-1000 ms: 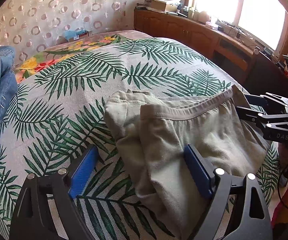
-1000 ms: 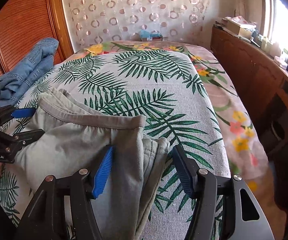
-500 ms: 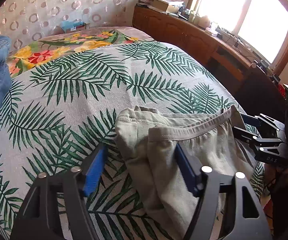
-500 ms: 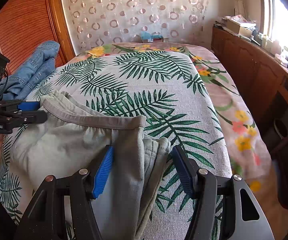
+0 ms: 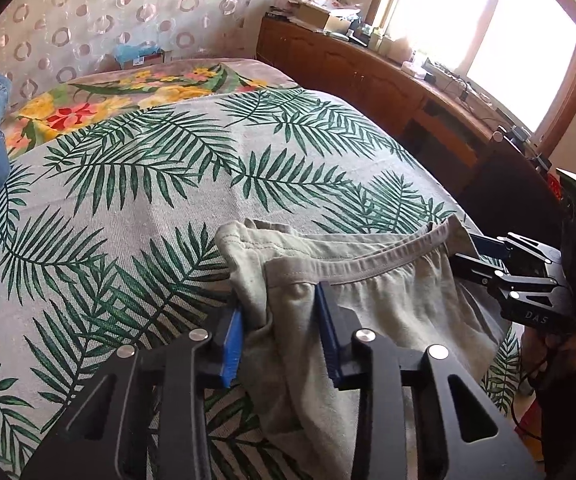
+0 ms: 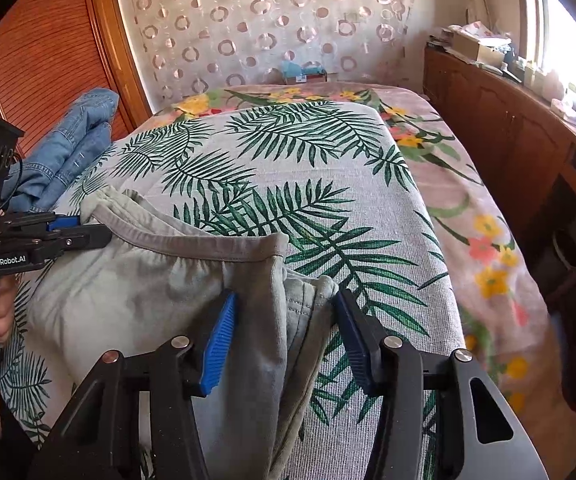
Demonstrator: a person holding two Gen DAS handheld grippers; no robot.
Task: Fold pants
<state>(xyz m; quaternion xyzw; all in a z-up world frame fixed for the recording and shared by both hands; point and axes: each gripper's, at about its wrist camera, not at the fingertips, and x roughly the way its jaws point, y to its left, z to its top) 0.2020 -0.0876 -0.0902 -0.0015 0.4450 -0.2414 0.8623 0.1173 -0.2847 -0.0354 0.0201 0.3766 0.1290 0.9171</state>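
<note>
As the pants (image 5: 368,300) lie folded at the bed's (image 5: 168,184) near edge | my left gripper (image 5: 280,332) and right gripper (image 6: 284,332) have been closing around their corners, pads not yet pinching | a further fold likely remains.

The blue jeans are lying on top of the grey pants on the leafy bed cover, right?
Not quite. The blue jeans lie apart from the grey pants, further back along the left side of the leafy bed cover. The right wrist view shows the gap.
</note>
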